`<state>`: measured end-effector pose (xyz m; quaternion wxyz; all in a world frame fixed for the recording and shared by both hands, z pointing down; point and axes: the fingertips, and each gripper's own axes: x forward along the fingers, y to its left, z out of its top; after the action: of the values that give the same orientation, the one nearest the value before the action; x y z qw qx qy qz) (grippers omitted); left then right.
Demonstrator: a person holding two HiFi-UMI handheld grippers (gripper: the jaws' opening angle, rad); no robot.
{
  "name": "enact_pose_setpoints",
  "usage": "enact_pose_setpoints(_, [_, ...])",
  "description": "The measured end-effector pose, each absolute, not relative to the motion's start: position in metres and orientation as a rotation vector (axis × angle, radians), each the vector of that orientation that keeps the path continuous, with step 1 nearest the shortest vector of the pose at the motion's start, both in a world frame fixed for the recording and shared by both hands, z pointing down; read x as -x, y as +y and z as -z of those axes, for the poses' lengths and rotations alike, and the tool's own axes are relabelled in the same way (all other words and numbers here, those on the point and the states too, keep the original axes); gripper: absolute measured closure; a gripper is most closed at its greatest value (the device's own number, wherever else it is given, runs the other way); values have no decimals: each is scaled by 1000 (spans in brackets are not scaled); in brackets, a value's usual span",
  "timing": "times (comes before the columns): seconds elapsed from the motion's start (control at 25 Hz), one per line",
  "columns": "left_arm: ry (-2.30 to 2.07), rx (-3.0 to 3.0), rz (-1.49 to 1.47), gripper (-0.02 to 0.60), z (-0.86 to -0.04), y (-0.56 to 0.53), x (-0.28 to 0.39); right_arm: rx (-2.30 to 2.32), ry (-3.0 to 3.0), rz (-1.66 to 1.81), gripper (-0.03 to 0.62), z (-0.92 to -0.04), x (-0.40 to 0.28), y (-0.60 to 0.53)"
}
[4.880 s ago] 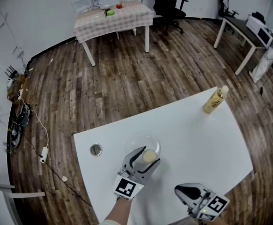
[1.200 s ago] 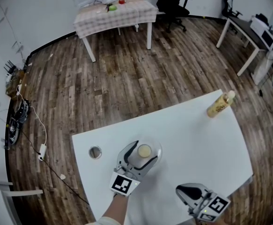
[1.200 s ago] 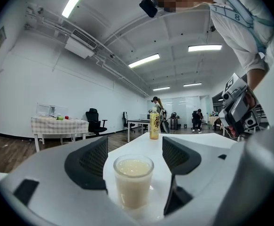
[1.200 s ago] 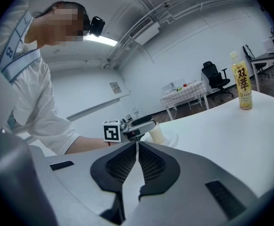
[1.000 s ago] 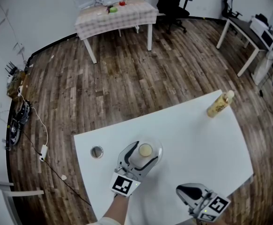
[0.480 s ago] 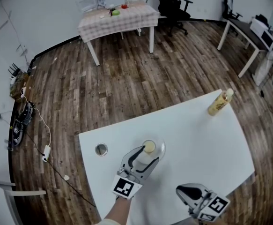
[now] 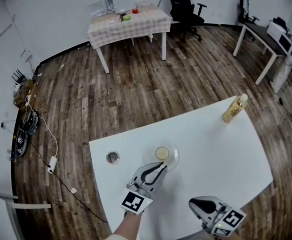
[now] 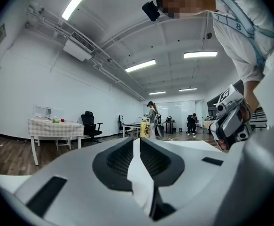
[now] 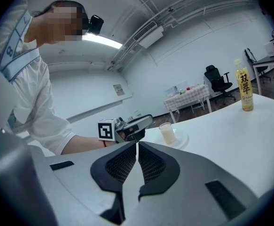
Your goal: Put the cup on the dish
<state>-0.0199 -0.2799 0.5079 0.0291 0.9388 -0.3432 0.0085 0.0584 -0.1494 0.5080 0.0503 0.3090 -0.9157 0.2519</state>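
Note:
A small cup of pale liquid stands upright on the clear dish in the middle of the white table. The right gripper view shows the same cup on the dish. My left gripper sits just in front of the dish, apart from the cup. Its jaws are closing, nearly together, with nothing between them. My right gripper rests shut and empty near the table's front edge, to the right.
A yellow drink bottle stands at the table's far right corner. A round metal grommet sits in the tabletop left of the dish. Beyond the table are wooden floor, a checked table and an office chair.
My left gripper, which stood with its jaws around the cup, has drawn back toward me and closed its jaws. The cup stays on the dish. The right gripper has not moved.

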Motion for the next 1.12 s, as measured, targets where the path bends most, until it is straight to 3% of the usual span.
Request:
enact_pose_setpoints(0.32, [-1020,-2942,-16,576,-487,-258,15,-946,-2804,-719,560,-501,-56,-137])
enact_pose_setpoints(1.12, [-829,-2984,12,580,-441,-168,0,-975,-2875,-631,559,-458,-39,-111])
